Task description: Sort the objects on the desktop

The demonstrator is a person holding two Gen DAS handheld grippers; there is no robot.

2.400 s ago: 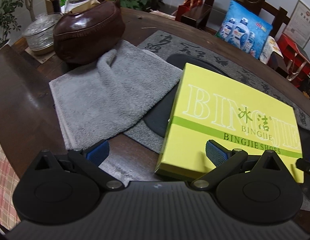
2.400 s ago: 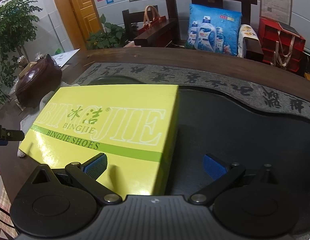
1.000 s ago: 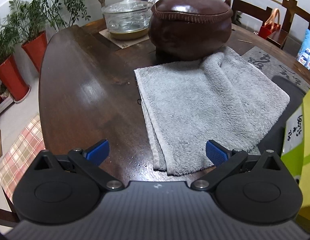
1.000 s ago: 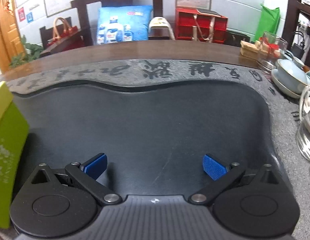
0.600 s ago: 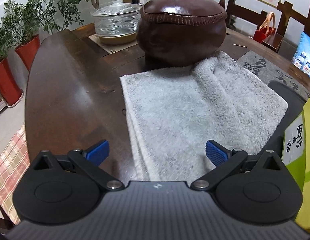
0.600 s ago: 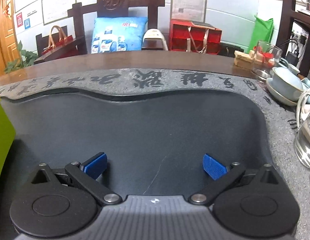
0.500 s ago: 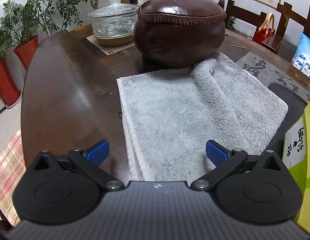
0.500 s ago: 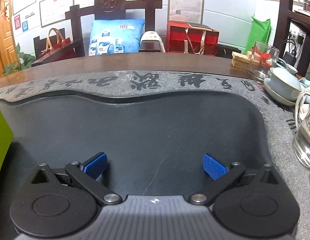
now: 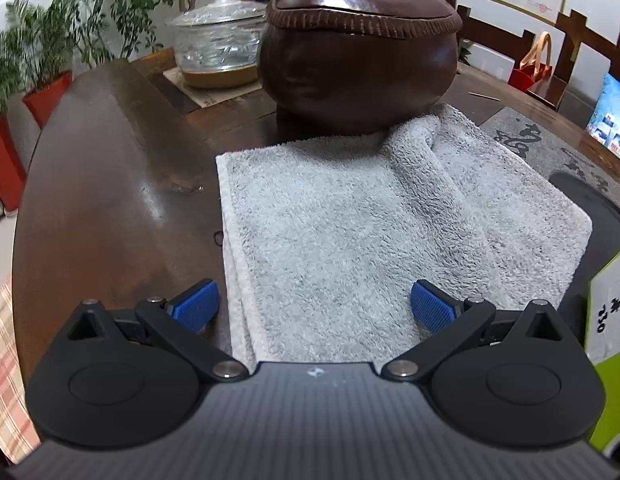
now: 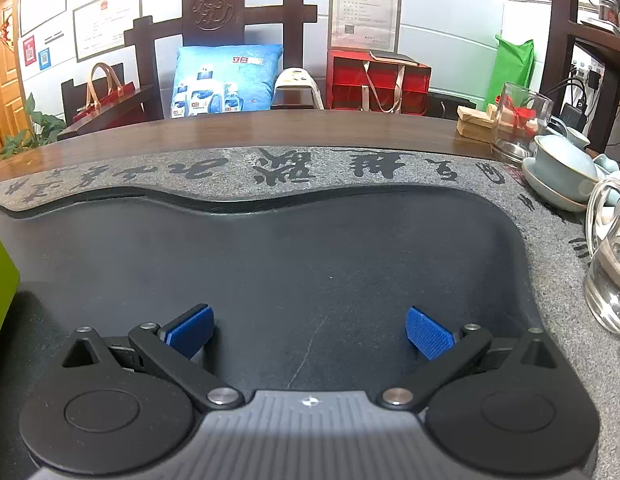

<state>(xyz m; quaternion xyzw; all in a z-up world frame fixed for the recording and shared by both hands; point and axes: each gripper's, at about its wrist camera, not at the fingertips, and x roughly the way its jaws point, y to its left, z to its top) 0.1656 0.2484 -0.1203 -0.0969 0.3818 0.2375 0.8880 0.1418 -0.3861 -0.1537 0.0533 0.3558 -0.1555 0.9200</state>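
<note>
Left gripper (image 9: 314,306) — jaws spread wide, empty — hangs over the near edge of a grey towel (image 9: 373,232) spread on the wooden table (image 9: 102,184), its far end against a brown pot (image 9: 359,60). Right gripper (image 10: 310,330), also spread and empty, hangs above a dark stone tray (image 10: 310,248); the green box (image 10: 0,280) stands at the tray's left edge.

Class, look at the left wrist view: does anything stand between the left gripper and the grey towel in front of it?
Nothing visible does. The left gripper is open, and the grey towel lies flat directly ahead between its fingers. The brown pot sits beyond, at the towel's far edge, not in the way.
</note>
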